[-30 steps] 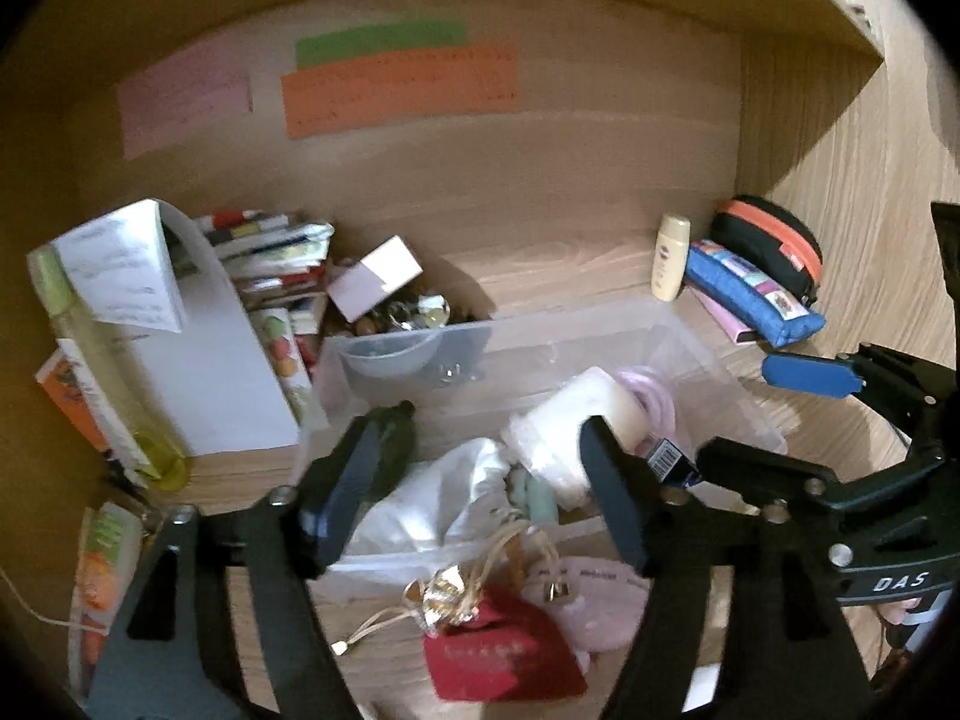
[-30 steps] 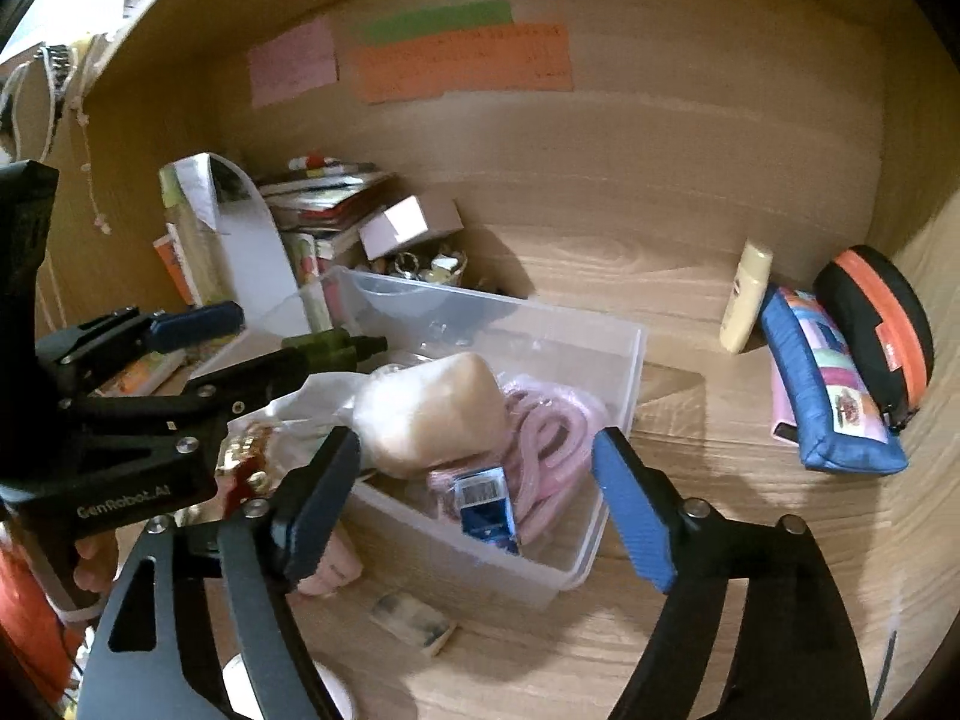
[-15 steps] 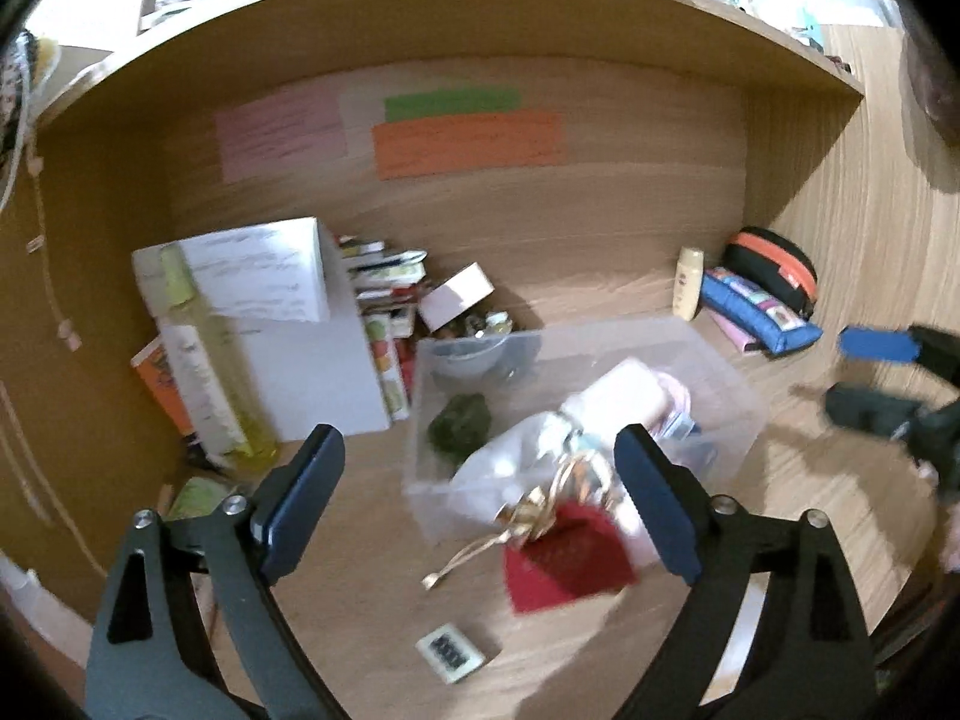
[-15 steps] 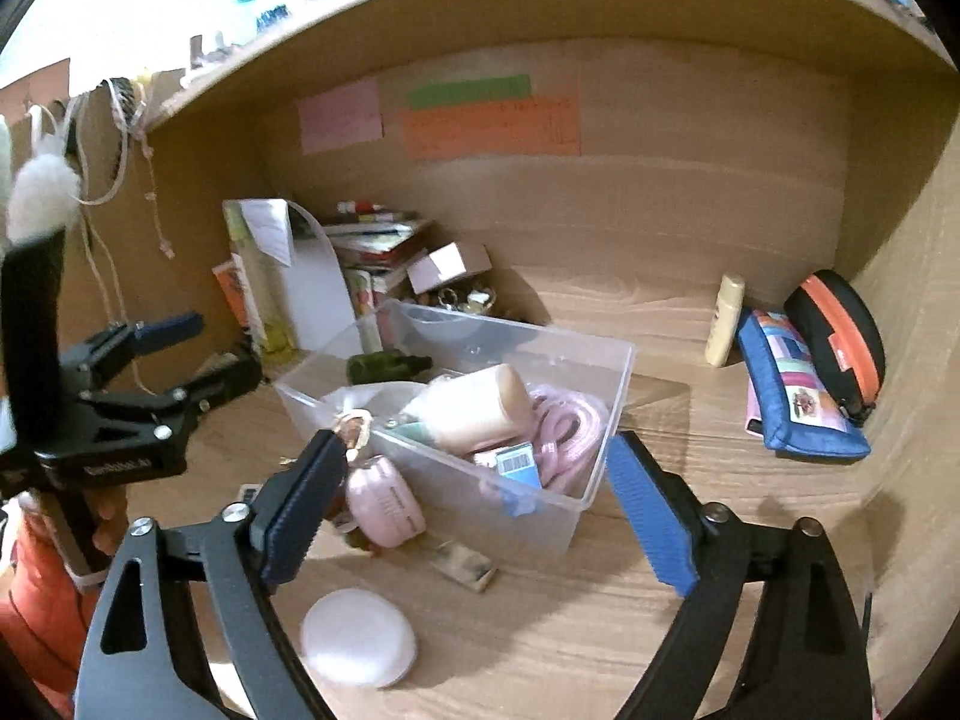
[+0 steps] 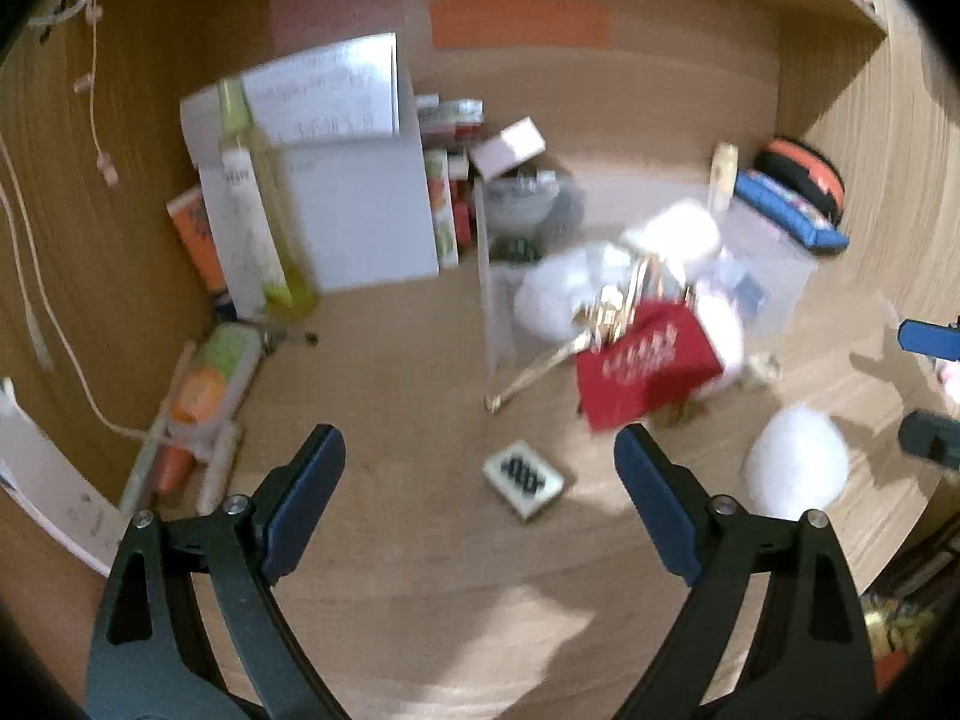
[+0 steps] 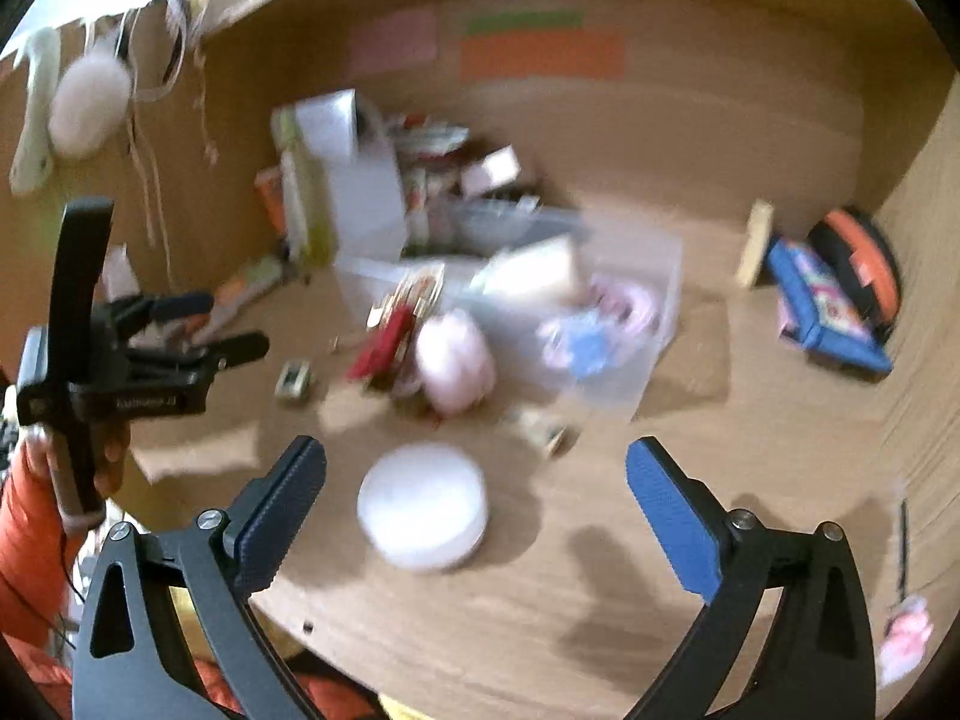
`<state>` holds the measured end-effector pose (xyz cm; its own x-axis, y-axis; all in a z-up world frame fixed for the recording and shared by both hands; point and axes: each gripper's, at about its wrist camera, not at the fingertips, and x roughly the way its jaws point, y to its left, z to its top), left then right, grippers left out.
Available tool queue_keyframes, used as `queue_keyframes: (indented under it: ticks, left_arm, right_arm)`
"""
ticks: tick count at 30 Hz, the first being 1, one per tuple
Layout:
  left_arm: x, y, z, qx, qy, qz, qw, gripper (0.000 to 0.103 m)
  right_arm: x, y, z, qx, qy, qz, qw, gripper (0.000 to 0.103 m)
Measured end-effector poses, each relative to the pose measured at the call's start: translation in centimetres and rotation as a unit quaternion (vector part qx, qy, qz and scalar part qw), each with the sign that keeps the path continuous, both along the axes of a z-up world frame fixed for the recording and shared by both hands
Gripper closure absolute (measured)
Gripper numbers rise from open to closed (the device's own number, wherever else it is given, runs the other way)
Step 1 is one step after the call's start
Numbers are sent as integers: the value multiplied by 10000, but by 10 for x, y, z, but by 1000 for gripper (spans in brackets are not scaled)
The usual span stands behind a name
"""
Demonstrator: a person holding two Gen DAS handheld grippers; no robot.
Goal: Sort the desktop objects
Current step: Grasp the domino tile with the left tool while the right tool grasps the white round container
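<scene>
A clear plastic bin (image 5: 774, 276) stands on the wooden desk, with white and pink things inside. A red pouch (image 5: 648, 360) with gold ribbon leans on the bin's front, beside a pink round case (image 6: 456, 360). A small patterned box (image 5: 523, 480) lies just beyond my left gripper (image 5: 477, 438), which is open and empty. A white round tin (image 6: 423, 510) sits between and just past the fingers of my right gripper (image 6: 477, 450), whose jaws are opening without touching the tin. The views are blurred.
A white file holder (image 5: 360, 204), a yellow-green bottle (image 5: 258, 210) and tubes crowd the back left corner. A blue pencil case (image 5: 792, 216) and a black-orange pouch (image 5: 801, 168) lie at the back right. Another small box (image 6: 543, 429) lies before the bin.
Both grippers have drawn back from the bin toward the desk's front edge and opened wider. The small box and white tin have come into view near the fingers.
</scene>
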<state>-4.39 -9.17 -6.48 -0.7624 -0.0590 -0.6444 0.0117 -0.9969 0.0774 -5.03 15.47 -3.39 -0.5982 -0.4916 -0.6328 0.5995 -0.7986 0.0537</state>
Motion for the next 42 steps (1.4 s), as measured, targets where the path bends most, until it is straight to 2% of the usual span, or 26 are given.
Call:
queue_keyframes:
  ticks: [3, 4, 6, 10, 13, 15, 17, 19, 21, 24, 33, 42]
  left_arm:
    - [0, 0, -16, -22, -182, -73, 9998, 13]
    - [0, -1, -19, -14, -218, -85, 9997, 15]
    - [-5, -1, -27, 37, -374, -135, 9992, 25]
    - [-17, -2, -39, 186, -606, -184, 9978, 30]
    - [-23, -1, -41, 284, -688, -233, 9970, 37]
    - [-28, 1, -44, 353, -788, -273, 9959, 45]
    - [-31, 2, -46, 363, -834, -277, 9955, 48]
    - [-33, 1, -48, 400, -863, -268, 9951, 51]
    - [-33, 2, -48, 373, -840, -241, 9955, 55]
    - [-33, 4, -49, 352, -824, -253, 9957, 65]
    - [-26, 6, -40, 326, -596, -250, 9974, 65]
    - [-16, 4, -3, 483, -23, -177, 9987, 65]
  right_arm:
    - [3, -11, -22, 277, -132, 139, 9994, 3]
    - [3, -14, -26, 329, -170, 166, 9992, 3]
    - [1, -21, -38, 448, -264, 230, 9984, 3]
    - [-5, -26, -49, 480, -412, 213, 9978, 5]
    - [-9, -27, -53, 437, -545, 271, 9972, 14]
    - [-11, -27, -55, 465, -604, 311, 9966, 23]
    - [-11, -28, -56, 476, -654, 325, 9962, 23]
    - [-12, -29, -57, 487, -685, 338, 9959, 28]
    - [-12, -31, -58, 480, -755, 392, 9952, 38]
    - [-11, -33, -60, 489, -755, 392, 9952, 40]
    - [-11, -30, -54, 371, -827, 451, 9949, 40]
    - [-20, -22, -22, 209, -543, 426, 9974, 40]
